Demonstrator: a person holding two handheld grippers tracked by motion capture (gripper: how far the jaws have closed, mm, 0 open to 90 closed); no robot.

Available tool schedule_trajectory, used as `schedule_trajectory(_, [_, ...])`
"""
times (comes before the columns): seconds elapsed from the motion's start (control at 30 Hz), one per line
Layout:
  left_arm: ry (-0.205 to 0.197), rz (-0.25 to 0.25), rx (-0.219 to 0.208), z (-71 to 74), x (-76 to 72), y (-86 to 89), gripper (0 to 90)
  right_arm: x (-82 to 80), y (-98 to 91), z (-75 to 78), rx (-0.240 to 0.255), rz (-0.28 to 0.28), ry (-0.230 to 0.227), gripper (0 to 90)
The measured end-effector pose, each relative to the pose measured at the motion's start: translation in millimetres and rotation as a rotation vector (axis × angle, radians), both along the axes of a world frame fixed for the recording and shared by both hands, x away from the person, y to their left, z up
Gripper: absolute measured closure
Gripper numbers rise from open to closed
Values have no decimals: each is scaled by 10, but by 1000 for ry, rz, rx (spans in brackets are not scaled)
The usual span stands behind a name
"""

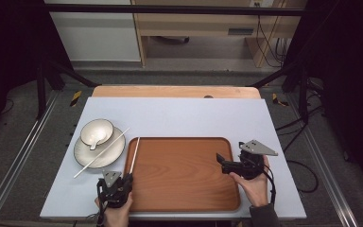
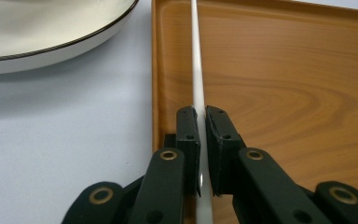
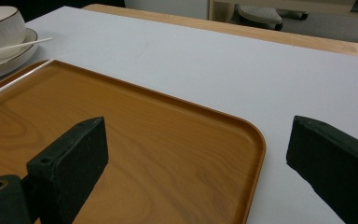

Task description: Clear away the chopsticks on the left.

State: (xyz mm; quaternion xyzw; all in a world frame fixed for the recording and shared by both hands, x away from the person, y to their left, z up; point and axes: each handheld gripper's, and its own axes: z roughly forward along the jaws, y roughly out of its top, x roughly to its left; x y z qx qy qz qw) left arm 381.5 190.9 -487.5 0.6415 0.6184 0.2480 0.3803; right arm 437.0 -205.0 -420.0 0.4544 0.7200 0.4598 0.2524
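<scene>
A white chopstick [image 1: 134, 153] lies along the left rim of the wooden tray [image 1: 184, 189]. My left gripper [image 1: 124, 182] is shut on its near end, and in the left gripper view the chopstick [image 2: 196, 70] runs forward from between the closed pads of this gripper [image 2: 203, 123], just inside the tray's rim [image 2: 154, 84]. A second chopstick [image 1: 101, 152] rests across the white plate [image 1: 87, 158]. My right gripper [image 1: 230, 153] stands open over the tray's right edge. In its own view the right gripper [image 3: 196, 149] has nothing between its jaws and straddles the tray's corner [image 3: 256, 140].
A white bowl [image 1: 97, 131] with a spoon in it sits on the plate, left of the tray. The bowl [image 3: 0, 28] and the plate's chopstick [image 3: 21, 45] show far left in the right gripper view. Grey mat [image 1: 194, 116] lies bare behind the tray.
</scene>
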Motion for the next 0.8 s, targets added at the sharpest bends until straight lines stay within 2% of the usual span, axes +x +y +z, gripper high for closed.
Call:
schedule_trajectory(0.5, [5,-7,21,11,10,-14,834,0,-1,-2,0,-1,-1,55])
schedule_trajectory(0.8, [-17,-37,17,87,1,12,790,-3,-14,6,3,-4,-6,56])
